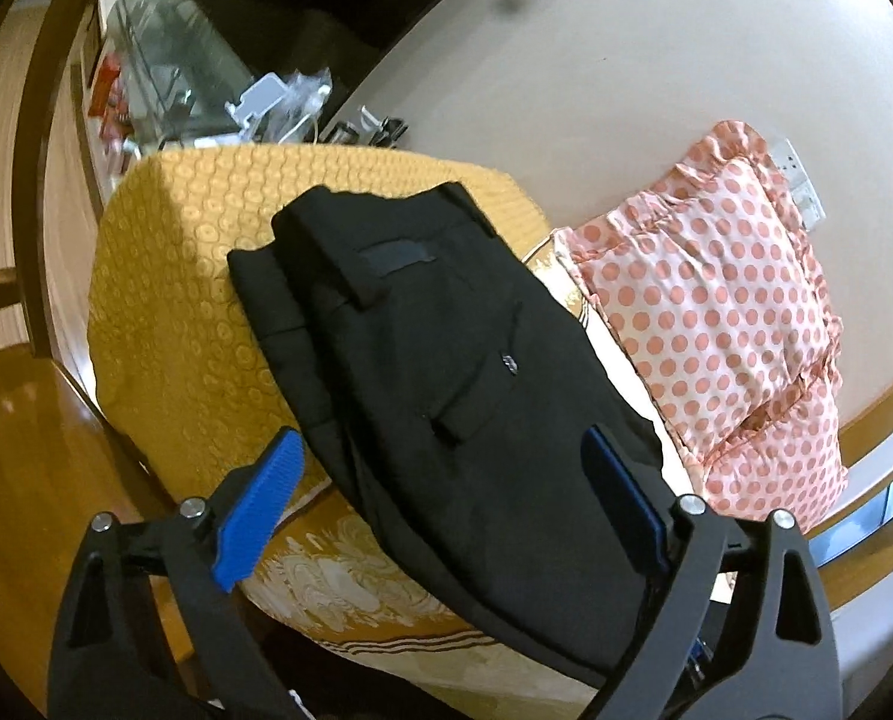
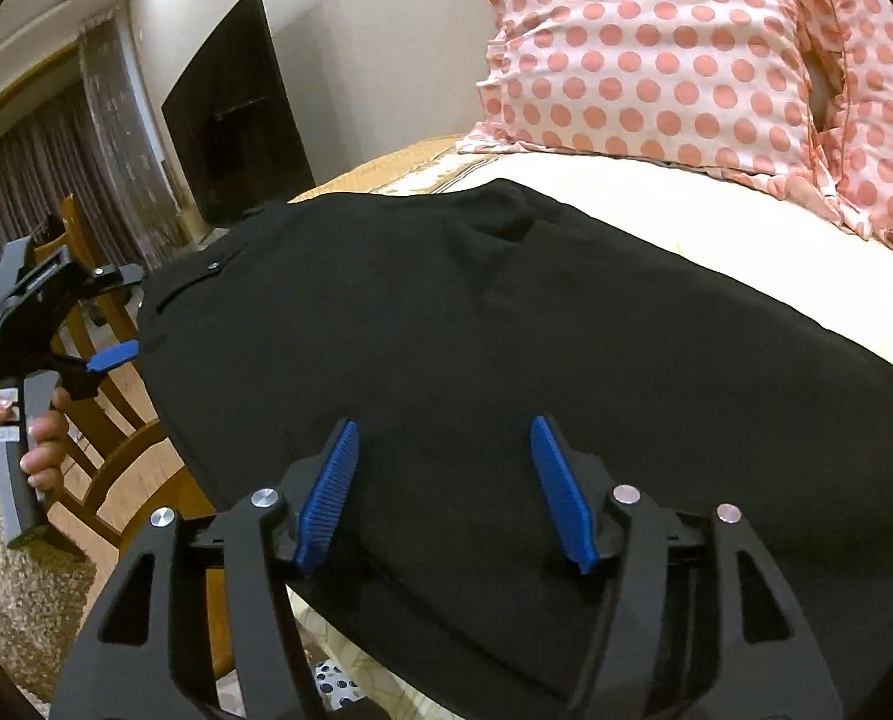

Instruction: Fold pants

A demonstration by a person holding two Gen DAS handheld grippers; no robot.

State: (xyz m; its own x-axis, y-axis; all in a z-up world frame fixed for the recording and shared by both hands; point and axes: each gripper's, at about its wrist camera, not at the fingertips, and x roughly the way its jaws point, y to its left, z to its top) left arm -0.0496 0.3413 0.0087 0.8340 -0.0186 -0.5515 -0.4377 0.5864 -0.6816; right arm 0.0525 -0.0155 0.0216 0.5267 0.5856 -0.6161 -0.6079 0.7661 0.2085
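Observation:
Black pants (image 1: 446,354) lie folded on the yellow patterned bedspread (image 1: 176,312), waistband and belt loop at the far end. They also fill the middle of the right wrist view (image 2: 476,330). My left gripper (image 1: 440,474) is open, its blue pads spread just above the near part of the pants, holding nothing. It also shows at the left of the right wrist view (image 2: 116,324), beside the pants' edge. My right gripper (image 2: 443,456) is open, hovering over the pants, holding nothing.
A pink polka-dot pillow (image 1: 716,300) lies right of the pants, also at top right in the right wrist view (image 2: 686,48). A dark TV (image 2: 236,108) stands against the wall. A wooden chair (image 2: 104,420) stands by the bed. A cluttered glass table (image 1: 170,60) lies beyond the bed.

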